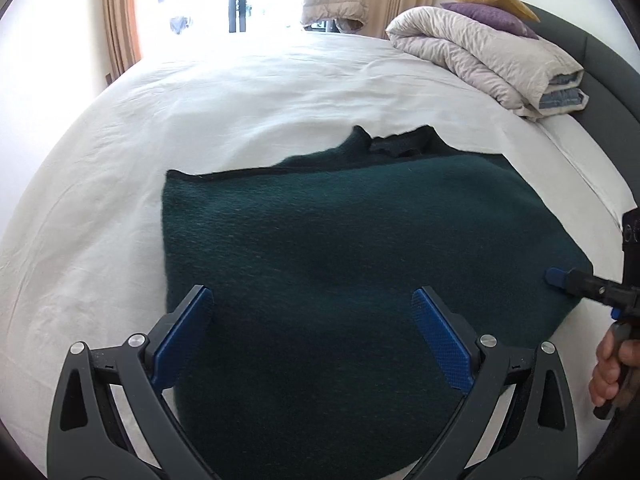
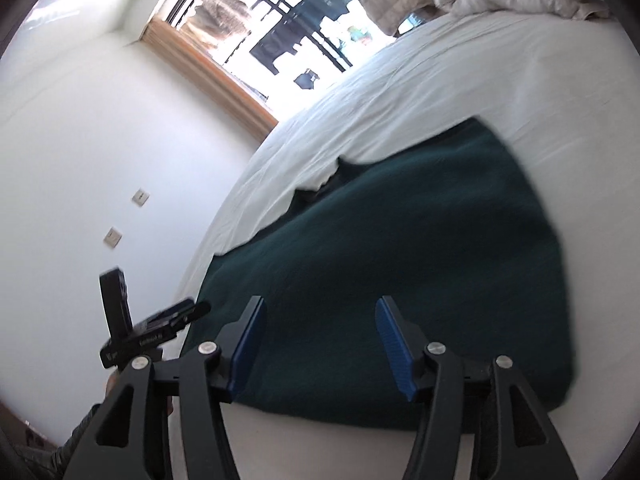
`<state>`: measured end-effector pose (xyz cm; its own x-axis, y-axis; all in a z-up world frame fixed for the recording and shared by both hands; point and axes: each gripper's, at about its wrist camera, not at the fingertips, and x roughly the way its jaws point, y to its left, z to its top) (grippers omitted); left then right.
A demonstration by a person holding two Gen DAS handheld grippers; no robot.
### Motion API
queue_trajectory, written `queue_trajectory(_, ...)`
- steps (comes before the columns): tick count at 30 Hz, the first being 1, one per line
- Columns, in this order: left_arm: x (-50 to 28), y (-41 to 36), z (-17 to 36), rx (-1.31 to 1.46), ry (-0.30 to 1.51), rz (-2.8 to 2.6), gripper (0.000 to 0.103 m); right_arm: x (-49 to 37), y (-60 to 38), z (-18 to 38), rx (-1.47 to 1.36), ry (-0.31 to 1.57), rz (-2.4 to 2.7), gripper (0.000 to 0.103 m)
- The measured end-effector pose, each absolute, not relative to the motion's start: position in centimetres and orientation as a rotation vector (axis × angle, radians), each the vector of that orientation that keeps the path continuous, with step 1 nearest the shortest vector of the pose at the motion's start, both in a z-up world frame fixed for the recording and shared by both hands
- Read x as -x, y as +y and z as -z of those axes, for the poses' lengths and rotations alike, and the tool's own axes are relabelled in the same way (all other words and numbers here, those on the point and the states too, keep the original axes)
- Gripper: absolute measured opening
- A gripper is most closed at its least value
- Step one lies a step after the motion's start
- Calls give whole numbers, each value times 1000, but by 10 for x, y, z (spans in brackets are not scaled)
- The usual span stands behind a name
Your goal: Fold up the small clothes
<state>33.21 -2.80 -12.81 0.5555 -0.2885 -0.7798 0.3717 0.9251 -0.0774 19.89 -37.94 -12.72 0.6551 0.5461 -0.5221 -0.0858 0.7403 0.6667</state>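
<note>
A dark green woolly garment (image 1: 360, 248) lies folded flat on the white bed sheet (image 1: 200, 100); its darker collar part (image 1: 396, 142) sticks out at the far edge. My left gripper (image 1: 312, 300) hovers open over the garment's near part, blue pads wide apart, nothing between them. In the right wrist view the same garment (image 2: 420, 264) fills the middle, and my right gripper (image 2: 320, 312) stands open above its near edge with nothing held. The right gripper's blue fingertip (image 1: 556, 277) also reaches in over the garment's right edge in the left wrist view.
A folded beige duvet (image 1: 492, 60) with purple and yellow pillows (image 1: 492, 8) sits at the bed's far right by the dark headboard (image 1: 600, 64). A window with curtains (image 1: 120, 20) lies beyond the bed. A person's hand (image 1: 612, 364) holds the right gripper's handle. White wall (image 2: 80, 160) stands left.
</note>
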Motion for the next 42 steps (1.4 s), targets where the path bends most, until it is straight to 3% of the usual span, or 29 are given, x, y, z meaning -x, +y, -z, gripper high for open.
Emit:
queue_trajectory(3, -331, -28, 145, -133, 937, 359, 101, -205, -367, 147, -606, 854, -371, 60)
queue_trajectory(4, -331, -23, 150, -122, 947, 349, 101, -203, -374, 150, -632, 843, -382, 55)
queue_trajectory(9, -323, 6, 161, -52, 954, 371, 101, -187, -426, 158, -669, 851, -288, 18)
queue_trajectory(10, -322, 7, 161, -60, 950, 376, 101, -183, -437, 160, -670, 861, -258, 0)
queue_trajectory(14, -320, 12, 159, -65, 940, 387, 101, -155, -500, 156, -775, 777, -83, 0)
queue_trajectory(15, -319, 15, 159, -59, 937, 388, 101, -145, -515, 151, -779, 762, 18, 5)
queue_trajectory(16, -318, 17, 159, -54, 933, 388, 101, -137, -527, 148, -806, 730, 81, 34)
queue_trajectory(17, -315, 19, 159, -49, 930, 386, 101, -126, -539, 145, -852, 684, 97, 54)
queue_trajectory(20, -308, 29, 159, 0, 949, 373, 101, -119, -544, 139, -908, 646, 13, 56)
queue_trajectory(30, -279, 43, 158, 100, 963, 355, 101, -174, -460, 148, -638, 875, -151, 55)
queue_trajectory(32, -273, 51, 154, 156, 957, 352, 101, -176, -455, 152, -541, 914, -97, 34)
queue_trajectory(34, -264, 69, 151, 254, 941, 343, 101, -170, -466, 148, -565, 890, -42, 38)
queue_trajectory(35, -258, 79, 152, 317, 937, 332, 101, -165, -472, 145, -570, 872, 7, 48)
queue_trajectory(37, -244, 96, 153, 446, 933, 327, 101, -152, -488, 139, -580, 838, 99, 53)
queue_trajectory(42, -207, 110, 157, 715, 907, 348, 101, -140, -487, 113, -617, 707, 16, 54)
